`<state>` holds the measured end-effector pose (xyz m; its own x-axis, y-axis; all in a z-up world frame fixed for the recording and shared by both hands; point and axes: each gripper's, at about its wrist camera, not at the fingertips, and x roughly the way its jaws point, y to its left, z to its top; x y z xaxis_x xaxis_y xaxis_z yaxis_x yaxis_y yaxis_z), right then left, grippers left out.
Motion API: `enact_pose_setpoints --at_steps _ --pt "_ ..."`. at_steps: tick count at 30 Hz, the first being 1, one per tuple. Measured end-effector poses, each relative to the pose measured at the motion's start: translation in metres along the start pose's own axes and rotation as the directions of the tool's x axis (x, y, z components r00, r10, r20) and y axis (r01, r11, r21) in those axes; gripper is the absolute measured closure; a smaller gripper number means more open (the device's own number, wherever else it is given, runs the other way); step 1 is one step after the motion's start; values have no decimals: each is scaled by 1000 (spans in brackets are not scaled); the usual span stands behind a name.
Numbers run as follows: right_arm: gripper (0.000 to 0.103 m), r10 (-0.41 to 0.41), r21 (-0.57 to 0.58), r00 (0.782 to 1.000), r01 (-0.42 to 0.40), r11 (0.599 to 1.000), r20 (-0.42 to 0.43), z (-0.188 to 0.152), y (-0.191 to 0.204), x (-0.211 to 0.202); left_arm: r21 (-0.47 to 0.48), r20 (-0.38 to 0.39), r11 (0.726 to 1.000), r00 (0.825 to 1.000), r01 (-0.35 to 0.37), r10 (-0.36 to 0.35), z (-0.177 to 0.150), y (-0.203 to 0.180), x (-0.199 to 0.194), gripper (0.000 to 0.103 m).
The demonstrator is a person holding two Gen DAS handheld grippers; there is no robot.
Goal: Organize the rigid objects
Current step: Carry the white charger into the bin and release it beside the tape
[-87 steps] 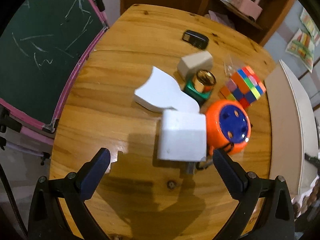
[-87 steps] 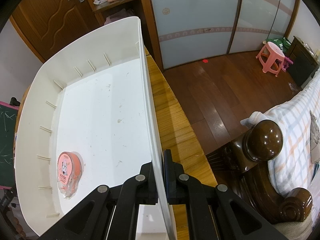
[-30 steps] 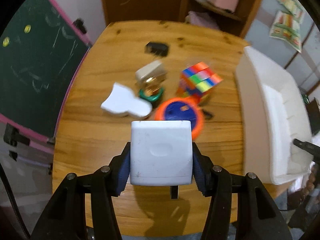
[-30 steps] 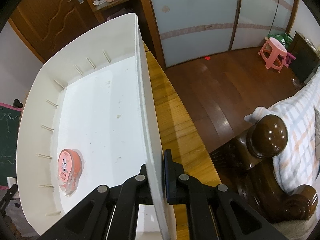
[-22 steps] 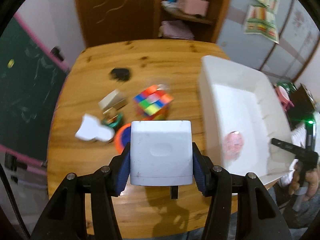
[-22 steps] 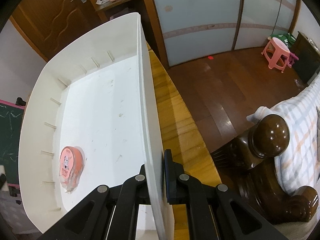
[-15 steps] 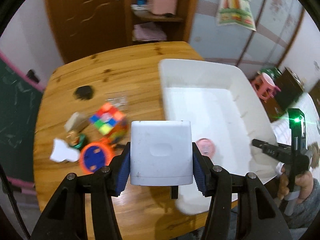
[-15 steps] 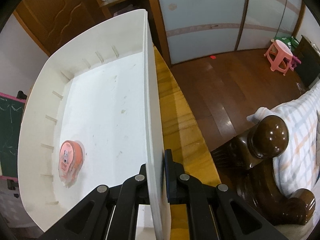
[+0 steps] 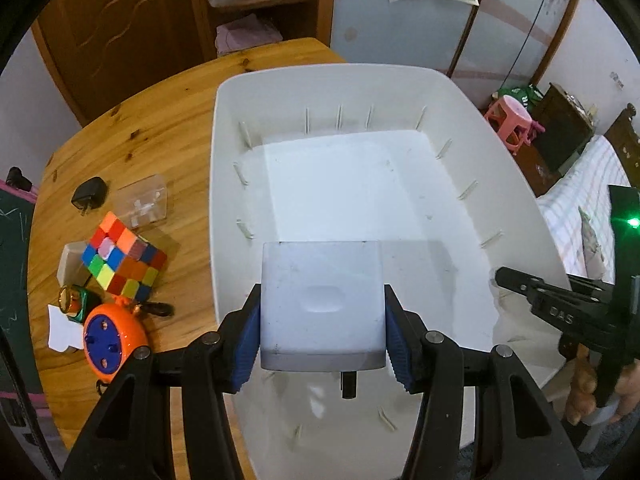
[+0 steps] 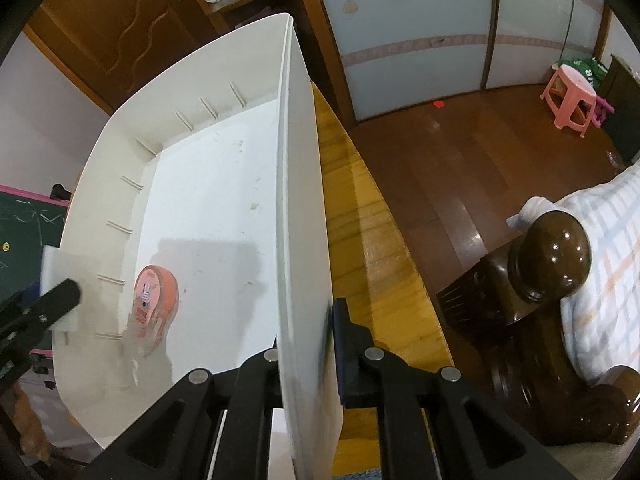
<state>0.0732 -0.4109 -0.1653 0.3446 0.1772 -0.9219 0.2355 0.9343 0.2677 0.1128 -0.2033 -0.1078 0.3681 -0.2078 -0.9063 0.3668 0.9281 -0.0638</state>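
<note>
- Left gripper [image 9: 322, 330]: its blue pads are clamped on the two sides of a white box [image 9: 320, 304], held in the air above the near part of the white bin [image 9: 216, 184].
- Right gripper [image 10: 306, 354]: its jaws have just been easing apart a little, with the bin's right wall [image 10: 304, 240] between them; they sit nearly together on that thin wall, and from the blurred edge it appears the pads still touch it.
- White bin: stands on the right part of the round wooden table [image 9: 160, 132]; its floor holds a small pink-orange roll-shaped item [image 10: 154, 296], lying near the left wall.
- Items left on the table, to the left of the bin: a colour cube [image 9: 122, 258], an orange and blue round toy [image 9: 110, 338], a clear plastic case [image 9: 142, 200], a black plug [image 9: 90, 194] and a small gold-topped green jar [image 9: 74, 302].
- The cube lies just beside the orange toy; the black plug lies apart, farther back.
</note>
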Motion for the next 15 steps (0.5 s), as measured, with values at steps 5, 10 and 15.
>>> enact_pose_setpoints --at_steps 5,10,15 --pt "93 12 0 1000 -12 1000 -5 0 -2 0 -5 -22 1000 1000 -11 11 4 -2 17 45" --pt "92 21 -4 1000 -21 1000 -7 -1 -4 0 28 -22 999 999 -37 37 6 -9 26 45" --pt "92 21 -6 1000 -21 1000 -13 0 -4 0 45 -9 997 998 -58 59 10 -14 31 45"
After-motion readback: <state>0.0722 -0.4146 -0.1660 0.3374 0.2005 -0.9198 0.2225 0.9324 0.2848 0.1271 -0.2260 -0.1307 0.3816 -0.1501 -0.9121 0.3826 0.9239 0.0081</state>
